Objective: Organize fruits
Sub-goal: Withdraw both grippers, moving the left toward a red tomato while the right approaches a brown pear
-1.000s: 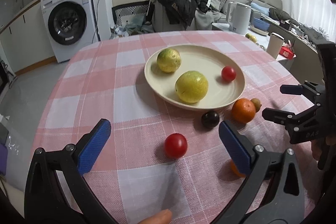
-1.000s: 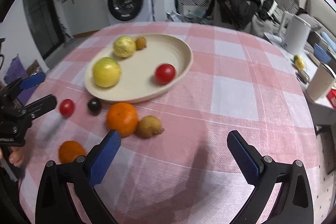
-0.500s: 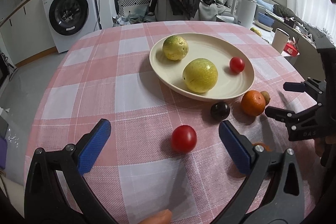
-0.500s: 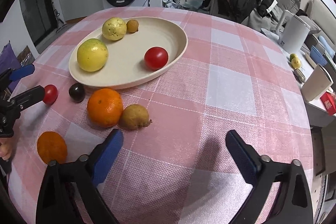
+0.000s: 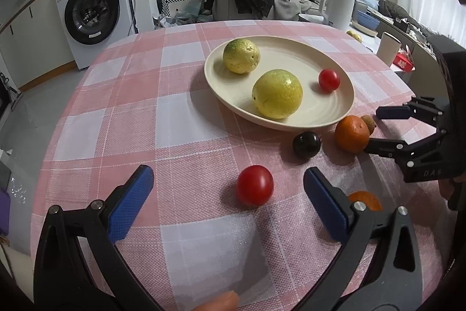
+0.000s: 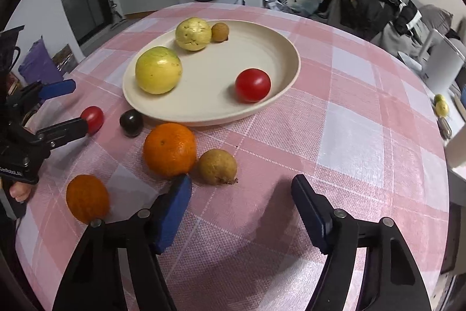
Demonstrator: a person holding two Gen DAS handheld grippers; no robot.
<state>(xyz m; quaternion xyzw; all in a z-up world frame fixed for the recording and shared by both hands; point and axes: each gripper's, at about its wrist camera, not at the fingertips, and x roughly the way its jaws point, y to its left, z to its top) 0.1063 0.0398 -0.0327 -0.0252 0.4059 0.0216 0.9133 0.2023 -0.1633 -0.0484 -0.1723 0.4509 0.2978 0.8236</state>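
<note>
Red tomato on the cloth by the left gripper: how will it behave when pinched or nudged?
The red tomato looks round and glossy, so it probably rolls if nudged and may slip between the pads. It lies between the open left gripper fingers; likely light and soft-skinned, so squeeze gently.

Woven pink-and-white checked tablecloth (image 5: 122, 118): coarse, matt cloth. Cream oval plate (image 6: 279, 48): smooth, faint sheen. Red cherry tomatoes (image 5: 254, 185): glossy skin. Large orange mandarin (image 6: 169, 149): dimpled, slight gloss. Yellow-green round fruits (image 5: 276, 93): speckled, satin. Blue gripper pads (image 5: 131, 203): matt, on black plastic arms.
</note>
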